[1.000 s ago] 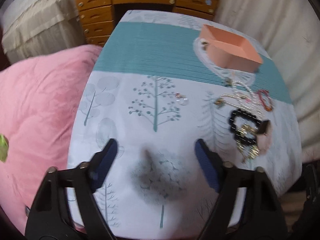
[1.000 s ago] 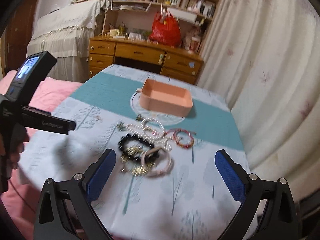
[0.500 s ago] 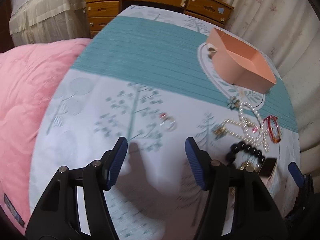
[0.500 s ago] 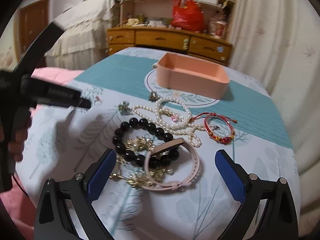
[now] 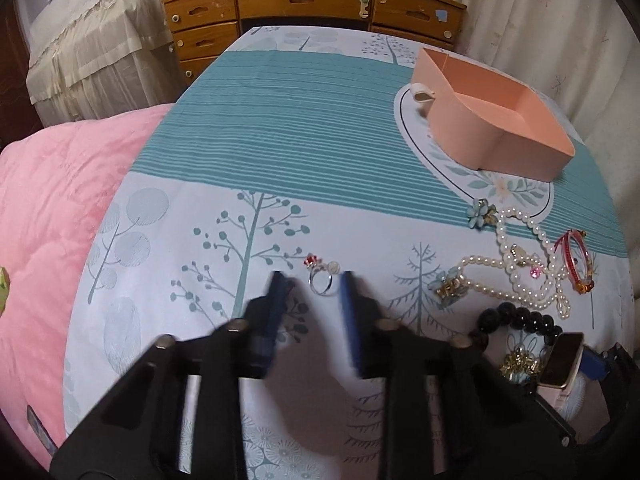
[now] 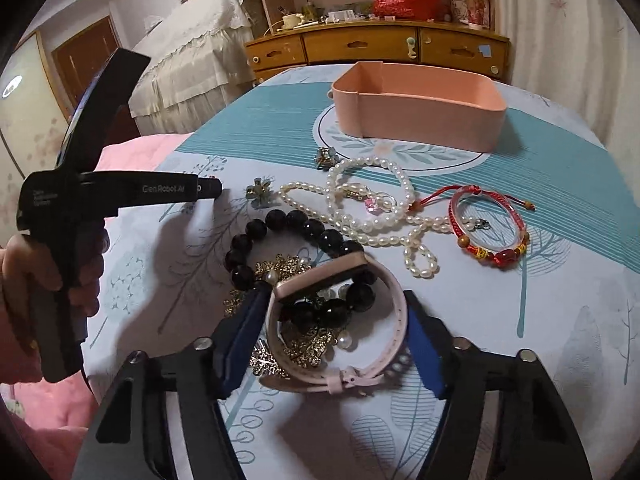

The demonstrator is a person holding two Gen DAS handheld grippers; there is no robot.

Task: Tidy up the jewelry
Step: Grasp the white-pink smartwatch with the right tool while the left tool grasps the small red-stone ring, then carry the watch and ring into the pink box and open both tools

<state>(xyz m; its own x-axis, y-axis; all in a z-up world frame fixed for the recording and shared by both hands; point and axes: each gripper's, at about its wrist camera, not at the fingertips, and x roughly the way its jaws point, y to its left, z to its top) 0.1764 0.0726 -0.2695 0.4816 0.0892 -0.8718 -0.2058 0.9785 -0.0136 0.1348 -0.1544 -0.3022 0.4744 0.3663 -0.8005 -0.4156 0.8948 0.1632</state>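
The small silver ring with a red stone (image 5: 322, 280) lies on the tree-printed cloth of the worktop (image 5: 280, 140), well in front of the open pink plastic box (image 5: 496, 108) and to its left. A second ago the left gripper (image 5: 316, 292) stood short of it with its fingers wide; now the blue fingers flank the ring on both sides and are closing, with a narrow gap still showing, so the ring is between them but not yet pressed.

The pale pink wristband with a dark rectangular face (image 6: 340, 320) lies in the jewellery heap nearer than the box, resting over the black bead bracelet (image 6: 296, 264) and the gilt brooch pieces (image 6: 304, 344). The right gripper (image 6: 332, 340) was well above the heap a second ago and fully spread; it has since come down, and its fingers are closing around the band loop, just beside it on each side, with firm contact not evident.

Beyond, between the heap and the box, lie the white pearl necklace (image 6: 372, 204) and the red cord bracelet (image 6: 492, 228).

Assessment: both grasps are being made at once. Nothing can be seen inside the box, though its floor is only partly visible. The band may drag the beads tangled beneath it.
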